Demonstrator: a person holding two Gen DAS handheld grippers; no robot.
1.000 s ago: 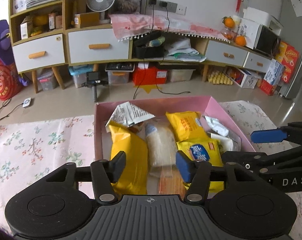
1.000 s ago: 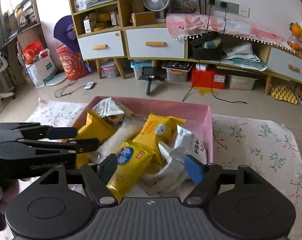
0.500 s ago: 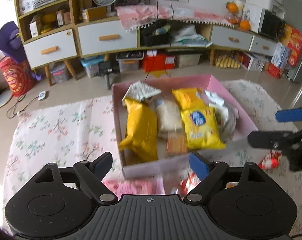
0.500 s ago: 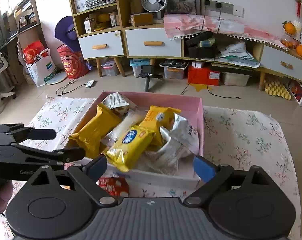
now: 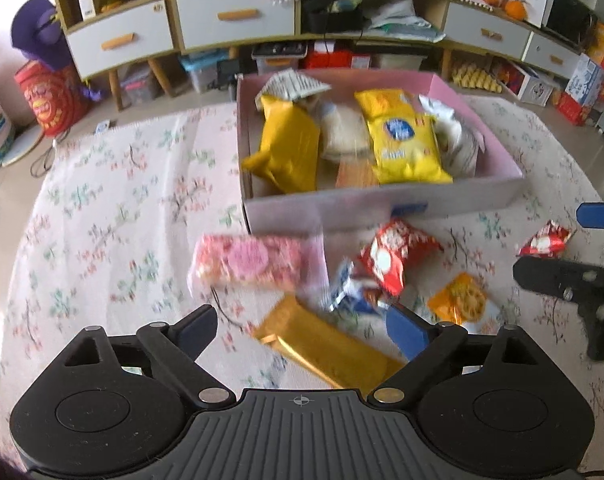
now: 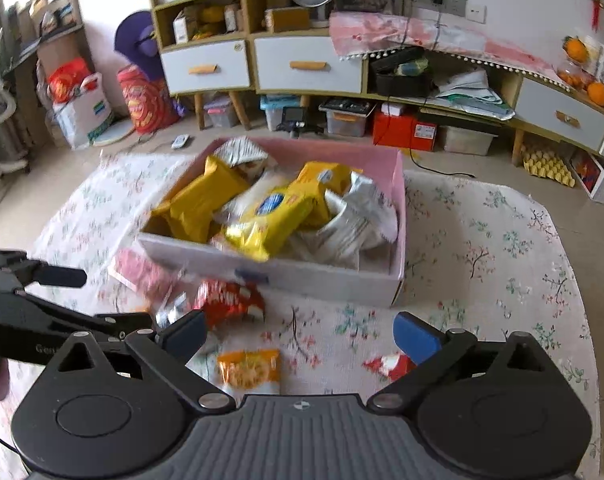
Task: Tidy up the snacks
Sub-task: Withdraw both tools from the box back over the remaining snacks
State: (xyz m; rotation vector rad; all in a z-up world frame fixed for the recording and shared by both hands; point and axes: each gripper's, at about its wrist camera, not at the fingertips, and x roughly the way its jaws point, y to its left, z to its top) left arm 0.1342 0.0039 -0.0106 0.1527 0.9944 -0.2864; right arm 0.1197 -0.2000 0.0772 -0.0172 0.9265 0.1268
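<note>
- We see a pink box (image 5: 381,204) sitting on a flowered cloth (image 5: 102,208); its near wall is pale and carries a small blue label.
- Inside the box we count a plain yellow bag (image 5: 290,148) at the left, a clear pack of pale snacks (image 5: 343,130) in the middle, a yellow bag with a blue round mark (image 5: 405,144) lying over it to the right, and silver wrappers (image 6: 357,216) at the right wall. A grey-printed packet (image 5: 292,82) leans at the far left corner.
- Loose snacks lie on the cloth in front of the box: a pink pack (image 5: 254,260), a gold bar (image 5: 325,344), a large red bag (image 5: 397,254), a blue-and-white wrapper (image 5: 345,292), an orange cracker pack (image 5: 459,300) and a small red packet (image 5: 545,240).
- Our left gripper (image 5: 302,328) has its jaws spread wide, having just been opening. The gold bar lies on the cloth below the gap; the pads do not press it.
- Our right gripper (image 6: 300,336) also stands spread wide after opening, pinching nothing. The orange cracker pack (image 6: 250,372) shows on the cloth below the gap, the small red packet (image 6: 385,364) just under the right finger.
- Both views are blurred at the loose snacks, so print on the wrappers is unreadable.
</note>
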